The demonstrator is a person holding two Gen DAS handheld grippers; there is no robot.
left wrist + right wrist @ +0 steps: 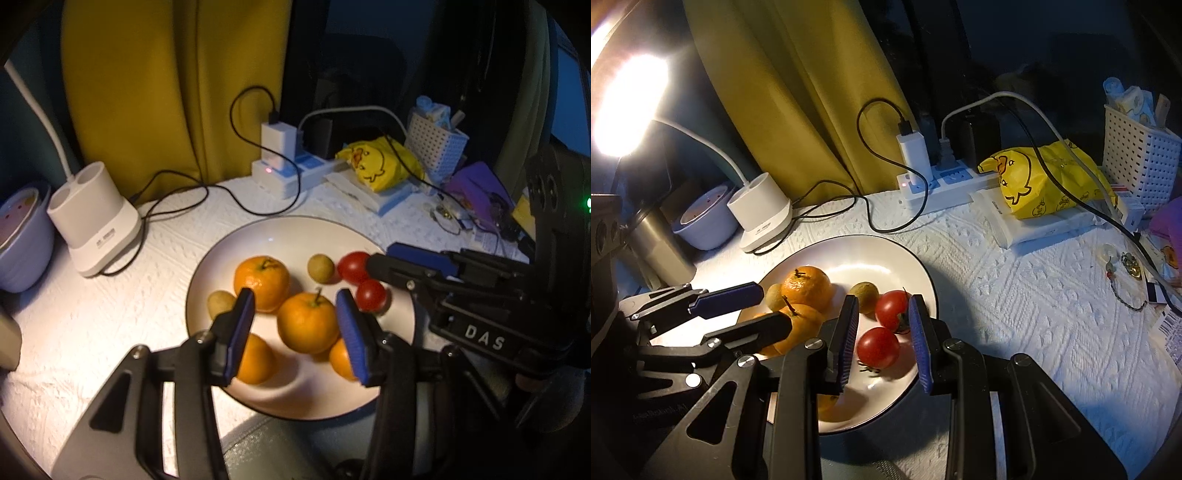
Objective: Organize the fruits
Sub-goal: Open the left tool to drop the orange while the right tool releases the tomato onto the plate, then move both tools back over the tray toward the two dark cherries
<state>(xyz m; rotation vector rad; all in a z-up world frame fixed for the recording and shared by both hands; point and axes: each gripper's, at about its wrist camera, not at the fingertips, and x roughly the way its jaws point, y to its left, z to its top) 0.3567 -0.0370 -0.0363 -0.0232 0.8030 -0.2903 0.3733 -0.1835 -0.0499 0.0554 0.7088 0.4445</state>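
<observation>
A white plate [258, 232] [886, 258] holds several oranges, two small brown longans and two red tomatoes. In the left wrist view my left gripper [294, 292] is open and straddles the middle orange [308, 321]; its left pad stands clear of the fruit. The right wrist view shows it coming in from the left [776, 308]. My right gripper [884, 299] [377, 256] hovers over the tomatoes with its jaws narrowly apart. The nearer tomato [878, 347] [371, 293] lies on the plate below the gap, untouched. The other tomato [894, 314] sits beside a longan [866, 295].
Behind the plate stand a white lamp base [96, 218], a power strip [284, 173] with trailing black cables, a yellow duck bag [380, 162] and a white basket [436, 147]. A lilac bowl [18, 240] and a steel cup [661, 243] are at the left. Small clutter lies at the right.
</observation>
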